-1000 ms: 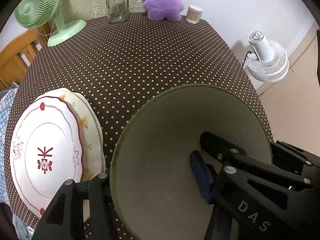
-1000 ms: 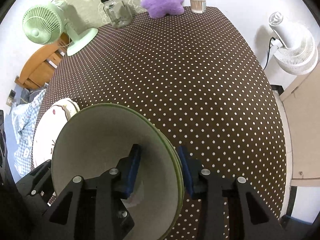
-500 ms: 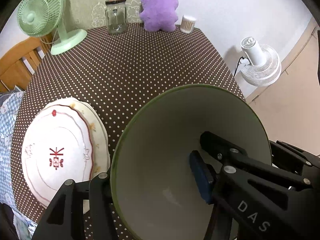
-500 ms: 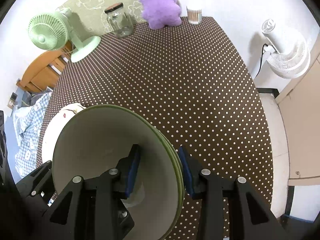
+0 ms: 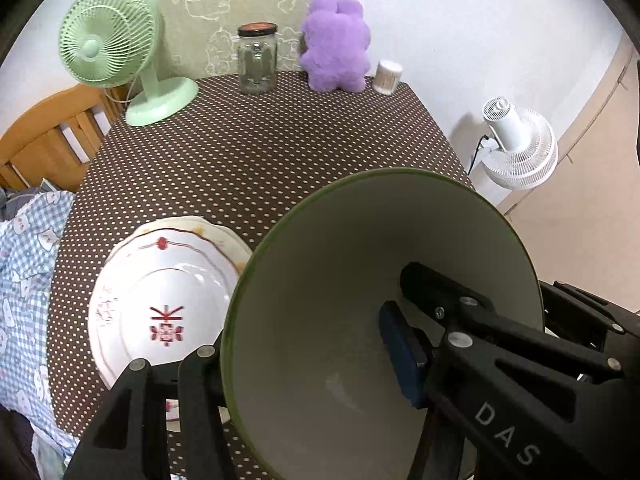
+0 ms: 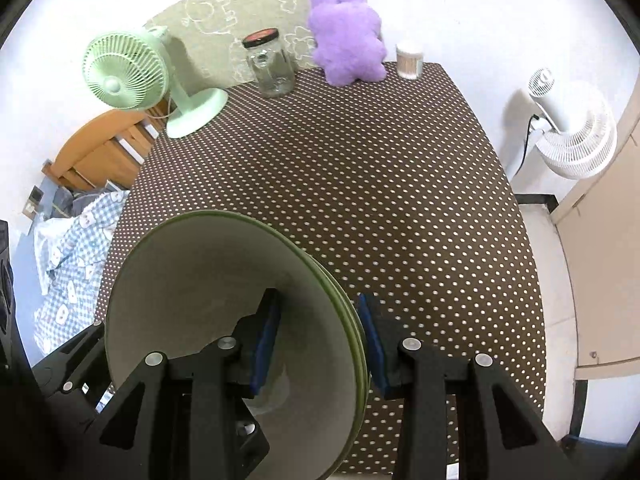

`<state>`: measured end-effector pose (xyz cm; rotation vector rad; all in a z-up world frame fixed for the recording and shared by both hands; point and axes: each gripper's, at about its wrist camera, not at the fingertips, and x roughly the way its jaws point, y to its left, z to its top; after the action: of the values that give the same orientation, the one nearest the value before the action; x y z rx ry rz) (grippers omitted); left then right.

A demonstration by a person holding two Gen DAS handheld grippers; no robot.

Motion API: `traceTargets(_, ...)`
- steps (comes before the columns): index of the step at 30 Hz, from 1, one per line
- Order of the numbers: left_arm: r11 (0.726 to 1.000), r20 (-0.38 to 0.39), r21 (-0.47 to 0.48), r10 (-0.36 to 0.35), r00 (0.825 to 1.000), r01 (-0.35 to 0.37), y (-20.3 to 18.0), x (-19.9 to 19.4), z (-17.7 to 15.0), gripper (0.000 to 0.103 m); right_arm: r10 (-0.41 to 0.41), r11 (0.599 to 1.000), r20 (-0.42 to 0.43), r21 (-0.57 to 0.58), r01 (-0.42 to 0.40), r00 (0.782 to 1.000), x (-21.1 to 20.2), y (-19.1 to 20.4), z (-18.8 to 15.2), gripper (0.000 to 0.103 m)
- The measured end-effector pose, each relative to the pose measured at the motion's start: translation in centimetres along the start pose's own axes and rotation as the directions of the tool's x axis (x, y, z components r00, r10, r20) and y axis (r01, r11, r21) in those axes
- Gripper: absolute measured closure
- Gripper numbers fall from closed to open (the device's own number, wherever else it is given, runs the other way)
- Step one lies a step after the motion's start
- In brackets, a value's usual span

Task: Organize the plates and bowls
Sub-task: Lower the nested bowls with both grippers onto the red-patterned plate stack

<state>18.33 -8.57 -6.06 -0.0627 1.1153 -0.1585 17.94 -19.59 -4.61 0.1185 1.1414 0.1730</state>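
Observation:
A stack of green-rimmed bowls (image 5: 340, 320) with a pale inside is held up above the polka-dot table (image 5: 260, 160). My left gripper (image 5: 304, 356) is shut on its left rim. My right gripper (image 6: 320, 344) is shut on the right rim of the same bowls (image 6: 224, 292), one pad inside and one outside. Two stacked white plates (image 5: 160, 304), the top one with a red emblem, lie on the table at the near left, below the bowls.
At the table's far edge stand a green desk fan (image 5: 116, 48), a glass jar (image 5: 256, 60), a purple plush toy (image 5: 336, 48) and a cotton-swab tub (image 5: 387, 77). A white floor fan (image 5: 516, 148) stands right of the table. A wooden chair (image 5: 48, 132) and blue checked cloth (image 5: 24, 264) are left.
Both grippers have lifted the bowls higher and tilted up. The table looks smaller and further, and the far wall and fans show more.

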Motion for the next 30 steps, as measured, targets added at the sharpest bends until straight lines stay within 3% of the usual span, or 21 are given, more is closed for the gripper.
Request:
traceTargets(12,1.000,0.001,-0.017,0.004,1.000,-0.004,5.1,-0.9,0.6,0.044,0.006,1.000,0.001,-0.017,-0.006,1.000,0.8,5.6,0.7,0.060)
traceTargets(30,0.998,-0.069,-0.058,0.004,0.998,-0.008,13.1,0.8,0.9,0.044,0.013,1.000,-0.072,-0.018,-0.014,0.997,5.6,12.8,1.2,0.060)
